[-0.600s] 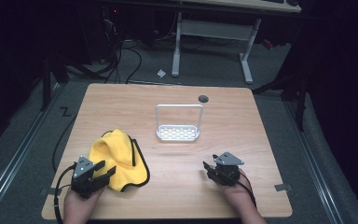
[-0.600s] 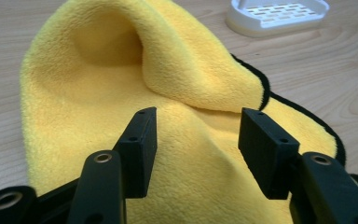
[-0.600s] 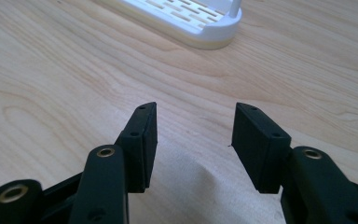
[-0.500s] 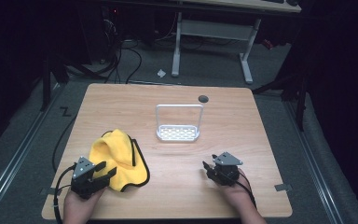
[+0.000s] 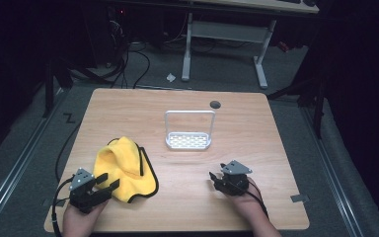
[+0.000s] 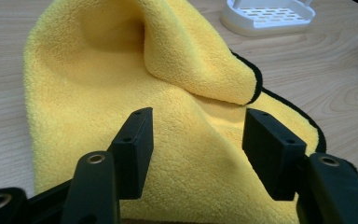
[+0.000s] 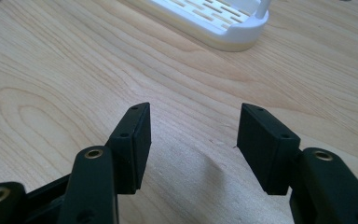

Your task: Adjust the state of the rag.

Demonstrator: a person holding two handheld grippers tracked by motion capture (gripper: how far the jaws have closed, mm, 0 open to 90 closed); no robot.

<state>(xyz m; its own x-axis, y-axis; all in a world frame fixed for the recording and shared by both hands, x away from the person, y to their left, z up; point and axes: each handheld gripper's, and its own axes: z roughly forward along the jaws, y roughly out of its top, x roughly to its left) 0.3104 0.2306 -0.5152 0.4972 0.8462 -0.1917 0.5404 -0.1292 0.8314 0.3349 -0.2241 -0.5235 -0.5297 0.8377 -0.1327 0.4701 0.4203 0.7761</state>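
Your left claw (image 6: pixel 196 140) gapes wide over the near edge of the rumpled yellow cloth (image 5: pixel 122 168), gripping nothing; your right claw (image 7: pixel 193 140) spreads just as wide above bare counter (image 5: pixel 256 123), with the white slotted tray (image 5: pixel 188 140) near the counter's middle, beyond both

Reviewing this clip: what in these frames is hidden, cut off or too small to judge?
- Yellow cloth: the raised fold hides what lies beneath it; the left gripper view's bottom edge cuts off its near hem.
- White slotted tray: the right gripper view's top edge cuts off its handle.
- Dark round spot on the table: too small in the high view to identify.
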